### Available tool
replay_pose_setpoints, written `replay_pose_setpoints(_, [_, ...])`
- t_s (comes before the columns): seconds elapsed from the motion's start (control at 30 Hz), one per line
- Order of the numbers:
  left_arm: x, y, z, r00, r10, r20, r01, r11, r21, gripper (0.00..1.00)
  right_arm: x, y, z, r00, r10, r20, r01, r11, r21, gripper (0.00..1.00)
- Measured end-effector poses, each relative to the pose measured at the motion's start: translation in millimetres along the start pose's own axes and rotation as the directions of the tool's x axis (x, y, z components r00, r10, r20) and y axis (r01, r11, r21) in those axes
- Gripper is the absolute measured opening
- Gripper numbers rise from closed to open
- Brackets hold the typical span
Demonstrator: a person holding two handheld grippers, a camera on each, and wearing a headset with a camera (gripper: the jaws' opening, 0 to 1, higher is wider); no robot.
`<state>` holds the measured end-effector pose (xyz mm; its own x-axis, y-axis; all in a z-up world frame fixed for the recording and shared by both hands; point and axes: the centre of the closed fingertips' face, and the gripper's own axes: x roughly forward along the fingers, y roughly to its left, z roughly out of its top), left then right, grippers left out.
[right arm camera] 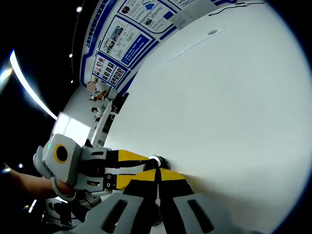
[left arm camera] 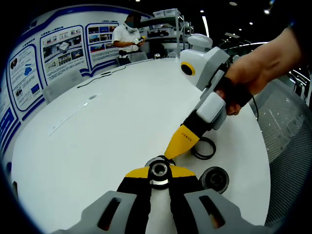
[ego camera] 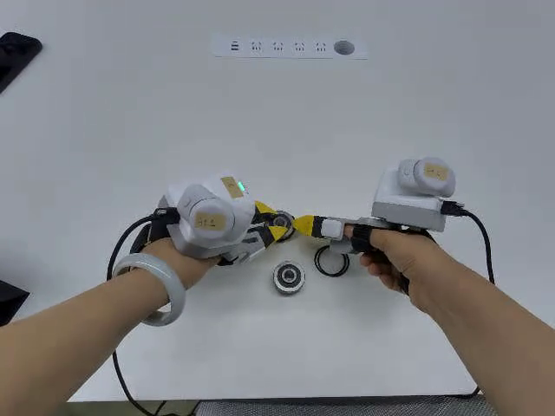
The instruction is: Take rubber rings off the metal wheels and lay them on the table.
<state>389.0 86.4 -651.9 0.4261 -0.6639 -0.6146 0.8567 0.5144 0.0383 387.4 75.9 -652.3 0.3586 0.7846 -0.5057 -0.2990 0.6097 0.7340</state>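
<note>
One metal wheel (left arm camera: 159,170) clamped between left gripper (left arm camera: 160,173) fingers; right gripper (right arm camera: 157,173) fingers together, touching its rim.

Your head view looks down on the table (ego camera: 277,130); both gripper views face each other closely, sharing the metal wheel (left arm camera: 159,171).

Yellow-black jaws; black rubber ring (ego camera: 331,262); silver-black wheel (ego camera: 289,277); white table (ego camera: 260,130).

White power strip (ego camera: 289,46) lies flat near the far edge of the bench (ego camera: 130,130), round button at its right end; black object (ego camera: 16,54) at the far left corner, partly cropped; blue-framed wall posters (left arm camera: 63,44) beyond; a person (left arm camera: 127,39) stands beside them.
</note>
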Motion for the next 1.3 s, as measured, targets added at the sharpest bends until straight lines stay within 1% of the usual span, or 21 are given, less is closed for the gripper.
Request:
replay_pose_setpoints(0.4, [0.6, 0.4, 0.0, 1.0000, -0.001, 0.001, 0.001, 1.000, 0.002, 0.13, -0.8, 4.7, 0.6, 0.9999, 0.009, 0.008, -0.009, 1.000, 0.013, 0.01])
replay_pose_setpoints(0.6, [0.4, 0.2, 0.0, 1.0000, -0.002, 0.002, 0.002, 1.000, 0.003, 0.13, -0.1, 8.2, 1.2, 0.9996, 0.025, 0.011, -0.025, 1.000, 0.013, 0.01])
replay_pose_setpoints(0.77, [0.8, 0.5, -0.1, 1.0000, -0.003, 0.003, 0.003, 1.000, 0.005, 0.13, 0.7, 12.9, 1.2, 0.9989, 0.047, 0.009, -0.047, 0.999, 0.007, 0.01])
replay_pose_setpoints(1.0, [0.8, -0.1, -0.1, 1.0000, -0.006, 0.003, 0.006, 1.000, 0.007, 0.13, -1.3, 13.5, 0.6, 0.9985, 0.055, 0.009, -0.055, 0.998, 0.008, 0.01])
replay_pose_setpoints(1.1, [1.0, -1.1, 0.1, 0.9999, -0.010, 0.003, 0.009, 1.000, 0.012, 0.13, -2.0, 17.9, 0.1, 0.9969, 0.078, 0.009, -0.078, 0.997, 0.013, 0.01])
replay_pose_setpoints(1.17, [1.1, -0.8, 0.1, 1.0000, -0.008, 0.002, 0.008, 1.000, 0.018, 0.13, -1.8, 21.8, -1.2, 0.9959, 0.091, 0.000, -0.091, 0.996, 0.002, 0.01])
replay_pose_setpoints(1.2, [1.2, -0.9, 0.3, 1.0000, -0.006, 0.001, 0.006, 1.000, 0.018, 0.13, -1.7, 24.9, -0.3, 0.9944, 0.106, 0.008, -0.106, 0.994, -0.002, 0.01])
replay_pose_setpoints(1.23, [1.2, -0.9, 0.3, 1.0000, -0.006, 0.001, 0.006, 1.000, 0.017, 0.13, -1.8, 27.0, 1.1, 0.9933, 0.114, 0.016, -0.115, 0.993, 0.015, 0.01])
replay_pose_setpoints(1.27, [1.2, -0.9, 0.3, 1.0000, -0.006, 0.001, 0.006, 1.000, 0.017, 0.13, -2.1, 24.8, 0.5, 0.9945, 0.104, 0.011, -0.105, 0.995, 0.005, 0.01])
replay_pose_setpoints(1.3, [1.3, -0.8, 0.2, 1.0000, -0.006, 0.001, 0.006, 1.000, 0.016, 0.13, -2.1, 22.9, 1.1, 0.9952, 0.097, 0.017, -0.097, 0.995, 0.002, 0.01])
